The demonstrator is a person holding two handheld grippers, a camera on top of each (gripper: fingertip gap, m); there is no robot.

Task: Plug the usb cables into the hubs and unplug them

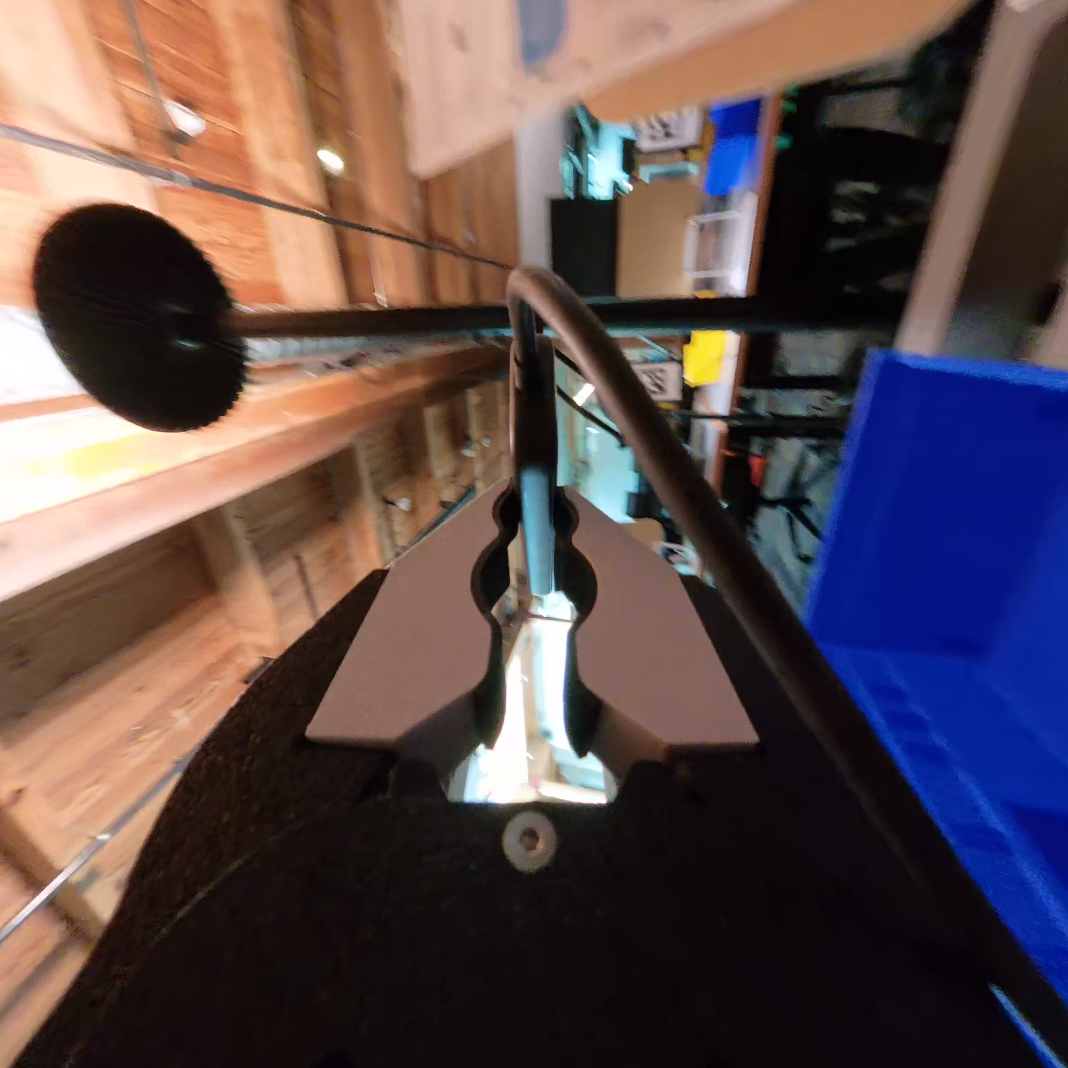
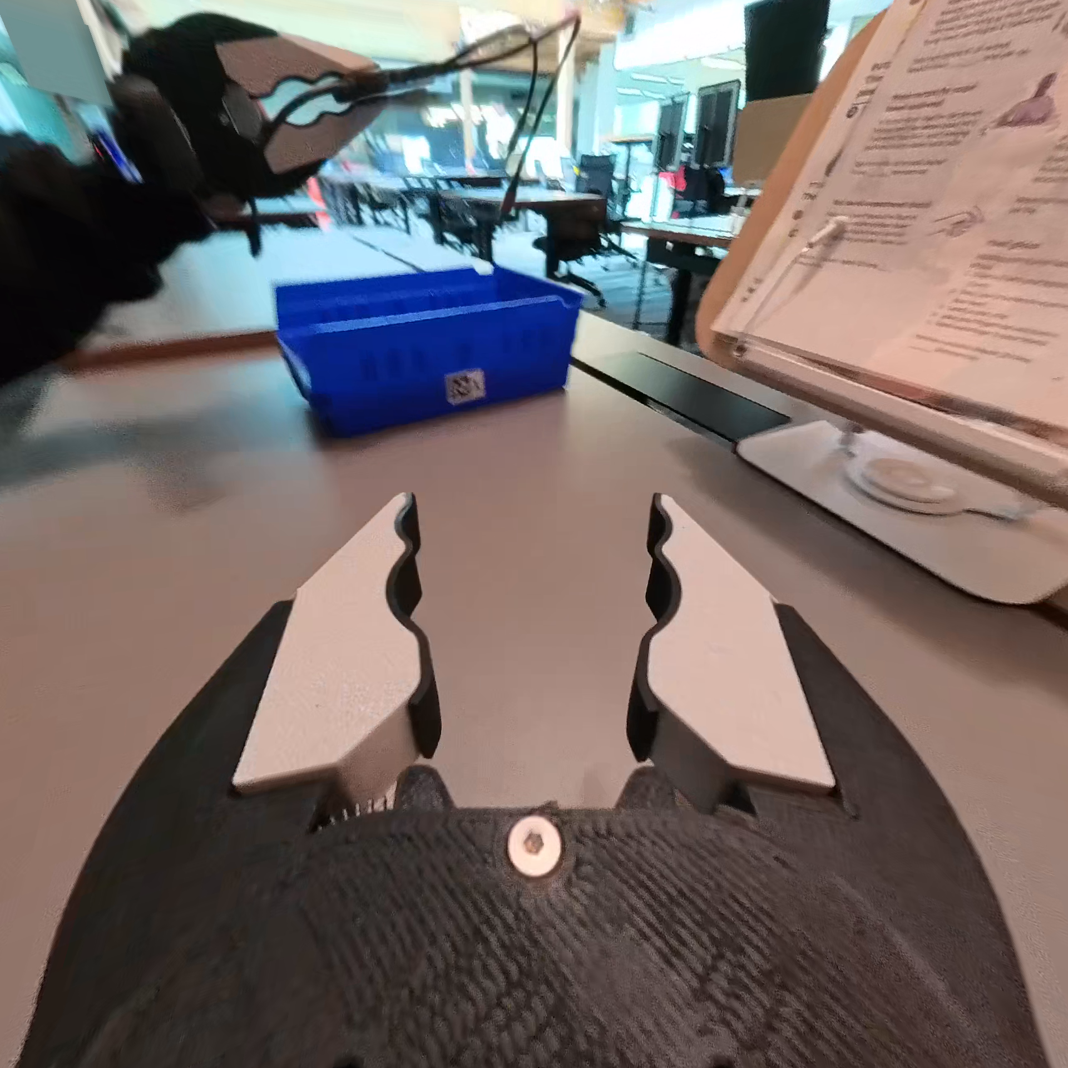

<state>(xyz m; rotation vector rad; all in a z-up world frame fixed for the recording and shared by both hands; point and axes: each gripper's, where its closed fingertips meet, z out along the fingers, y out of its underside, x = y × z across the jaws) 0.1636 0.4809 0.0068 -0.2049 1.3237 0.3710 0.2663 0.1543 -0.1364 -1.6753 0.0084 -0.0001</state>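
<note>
One thin dark usb cable is pinched in the left gripper, its plug running straight along the fingers. Only the right view shows the right gripper spread wide above the grey table, near the blue plastic bin.

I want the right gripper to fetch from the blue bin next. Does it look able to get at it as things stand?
Probably yes. The right gripper is open and holds nothing, and bare table lies between it and the blue bin. The left gripper, shut on a cable, hangs above the bin.
</note>
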